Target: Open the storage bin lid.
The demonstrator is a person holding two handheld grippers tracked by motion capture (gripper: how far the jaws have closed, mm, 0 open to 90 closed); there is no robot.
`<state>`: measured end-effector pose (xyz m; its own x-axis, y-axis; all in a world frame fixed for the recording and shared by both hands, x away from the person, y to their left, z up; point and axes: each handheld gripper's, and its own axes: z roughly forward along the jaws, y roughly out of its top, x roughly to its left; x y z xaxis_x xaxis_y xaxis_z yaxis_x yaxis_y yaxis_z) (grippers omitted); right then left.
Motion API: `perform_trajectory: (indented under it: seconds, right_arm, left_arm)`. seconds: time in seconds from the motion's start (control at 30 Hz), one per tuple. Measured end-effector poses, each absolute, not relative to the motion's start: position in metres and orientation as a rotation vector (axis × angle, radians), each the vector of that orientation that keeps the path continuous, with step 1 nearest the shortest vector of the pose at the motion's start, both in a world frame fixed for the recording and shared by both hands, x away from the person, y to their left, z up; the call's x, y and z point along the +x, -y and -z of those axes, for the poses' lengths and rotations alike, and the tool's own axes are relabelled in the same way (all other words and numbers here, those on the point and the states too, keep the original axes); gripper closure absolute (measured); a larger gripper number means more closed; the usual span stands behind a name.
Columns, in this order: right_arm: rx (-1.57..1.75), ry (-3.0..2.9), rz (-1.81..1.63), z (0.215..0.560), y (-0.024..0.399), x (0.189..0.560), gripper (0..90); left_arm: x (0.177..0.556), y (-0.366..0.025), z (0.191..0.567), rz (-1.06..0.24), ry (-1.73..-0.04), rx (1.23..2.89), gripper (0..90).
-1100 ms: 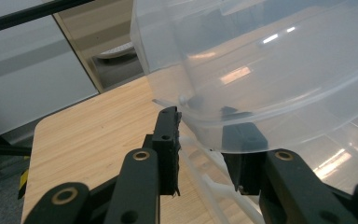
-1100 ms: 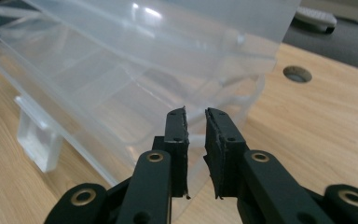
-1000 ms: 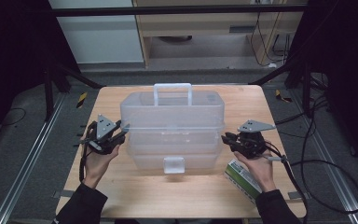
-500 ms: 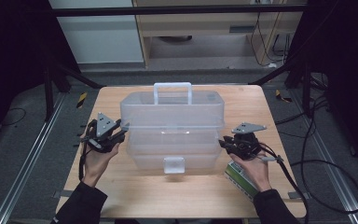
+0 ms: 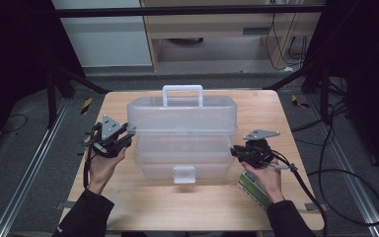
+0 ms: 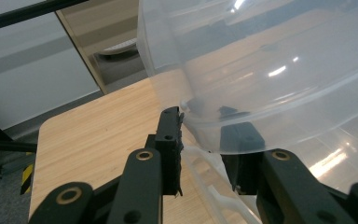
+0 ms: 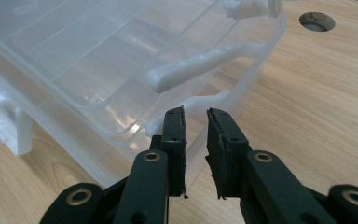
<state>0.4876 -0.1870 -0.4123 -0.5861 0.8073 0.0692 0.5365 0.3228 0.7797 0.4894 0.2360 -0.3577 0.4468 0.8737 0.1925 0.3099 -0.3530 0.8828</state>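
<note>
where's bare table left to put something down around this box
Bare wood runs along the near table edge in front of the clear storage box, between the two forearms. A narrower strip lies behind the box beside its handle. Both box ends are crowded by the left gripper and right gripper; a green carton takes the near right corner.

The right hand-held gripper [image 5: 236,150] has slid lower along the box's [image 5: 182,126] end, its jaws narrowing.

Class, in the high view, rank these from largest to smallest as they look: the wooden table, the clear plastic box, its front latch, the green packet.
1. wooden table
2. clear plastic box
3. green packet, partly hidden under the right hand
4. front latch, close to the packet, so unsure
</note>
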Motion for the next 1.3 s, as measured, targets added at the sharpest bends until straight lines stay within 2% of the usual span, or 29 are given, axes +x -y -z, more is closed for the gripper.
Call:
perform_trajectory:
  seconds: [1.3]
  right_arm:
    - [1.212,-2.265,-1.137,0.412,0.187,0.488,78.0]
  left_arm:
    - [0.511,-0.232,0.338,-0.891,-1.038,1.849,73.1]
